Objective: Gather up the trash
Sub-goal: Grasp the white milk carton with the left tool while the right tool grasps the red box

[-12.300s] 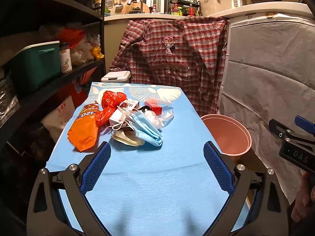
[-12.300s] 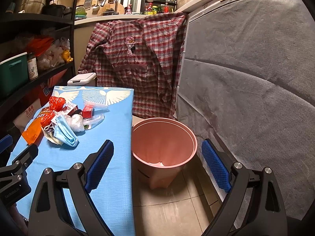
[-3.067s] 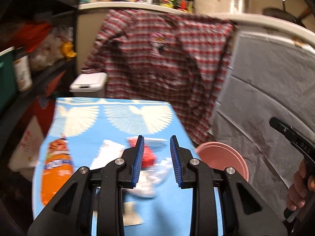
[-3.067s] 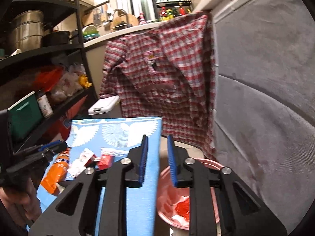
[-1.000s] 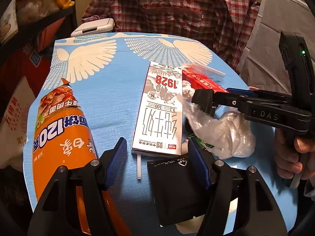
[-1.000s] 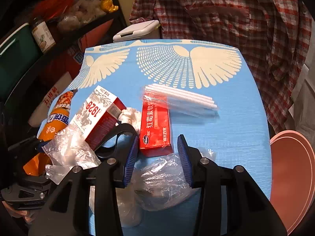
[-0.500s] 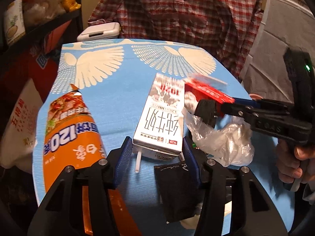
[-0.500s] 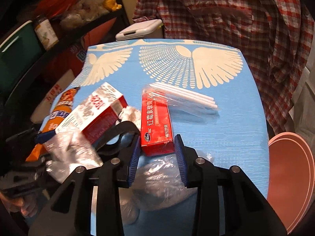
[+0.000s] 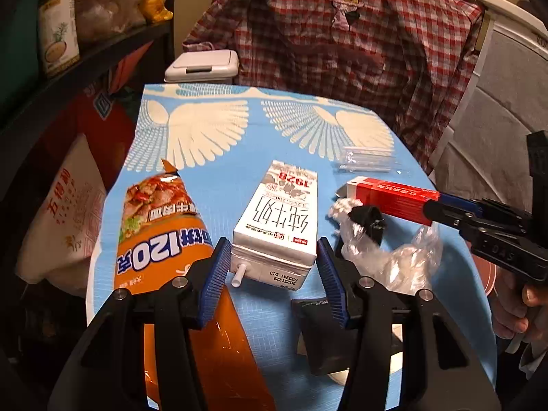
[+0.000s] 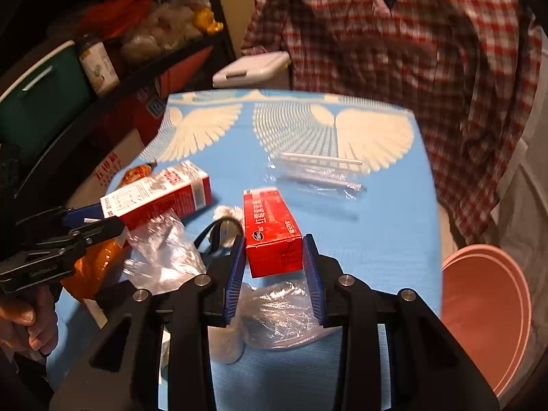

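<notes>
Your left claw [image 9: 272, 270] pinched the milk carton [image 9: 279, 219] and your right claw [image 10: 274, 270] pinched the red box [image 10: 272, 236], both lifted just above the blue table [image 9: 219, 185].

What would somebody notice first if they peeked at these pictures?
Probably the two boxes being grabbed at once: the left tool grips a white milk carton at the near middle of the blue tablecloth, and the right tool grips a red box beside it. Next, the big orange snack bag lying along the cloth's left edge, and the red plaid shirt hanging behind the table.
</notes>
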